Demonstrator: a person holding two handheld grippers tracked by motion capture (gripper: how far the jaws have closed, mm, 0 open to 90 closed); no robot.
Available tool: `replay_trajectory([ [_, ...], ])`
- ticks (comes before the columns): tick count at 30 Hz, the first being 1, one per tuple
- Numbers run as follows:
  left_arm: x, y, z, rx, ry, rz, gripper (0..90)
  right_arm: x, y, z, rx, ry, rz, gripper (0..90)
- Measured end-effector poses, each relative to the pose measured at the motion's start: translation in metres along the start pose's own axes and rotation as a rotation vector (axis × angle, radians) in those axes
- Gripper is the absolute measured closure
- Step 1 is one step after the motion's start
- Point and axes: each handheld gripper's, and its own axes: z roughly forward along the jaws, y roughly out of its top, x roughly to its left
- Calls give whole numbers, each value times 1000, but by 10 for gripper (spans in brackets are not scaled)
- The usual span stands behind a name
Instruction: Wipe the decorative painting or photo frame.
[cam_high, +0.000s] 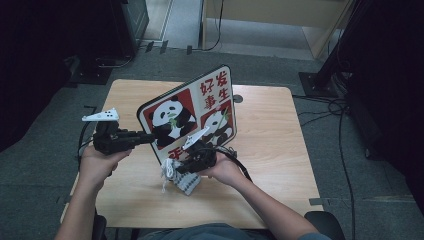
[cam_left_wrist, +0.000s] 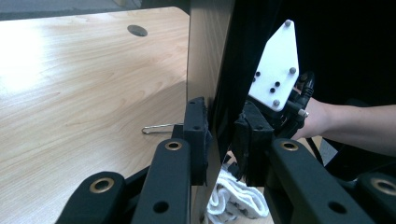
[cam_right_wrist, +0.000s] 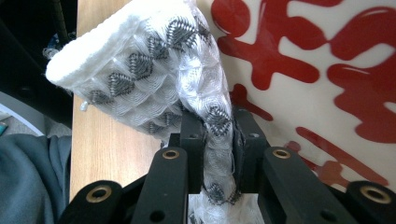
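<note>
Gripping the edge of the panda board (cam_high: 187, 117), my left gripper (cam_high: 150, 137) had its jaws closed tight on that thin panel; in the left gripper view the pads (cam_left_wrist: 196, 135) pressed on both faces of the panel's edge. The board stood tilted up off the wooden table (cam_high: 270, 130), its printed side with the pandas and red characters turned toward me, its lower edge down near the tabletop. My right gripper (cam_high: 182, 167) sat just below and in front of that lower edge, and its jaws were clamped on a white cloth (cam_right_wrist: 154, 65) with a grey diamond pattern. In the right gripper view I saw the cloth pinched between the pads, its loose end bunched above them, right beside the board's glossy red-and-cream face. From above, the rest of the cloth (cam_high: 182, 180) hung under my right hand (cam_high: 225, 170) and rested on the table. My left hand (cam_high: 97, 165) held its gripper level at the board's left side.
</note>
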Motion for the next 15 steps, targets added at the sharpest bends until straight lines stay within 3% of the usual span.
replay_trajectory([
  [9, 0, -1, 1, 2, 0, -4, 764, 0, 1, -6, -19, -8, -2, 784],
  [15, 1, -1, 2, 2, -3, -4, 762, 1, 7, -22, -52, -7, -1, 784],
])
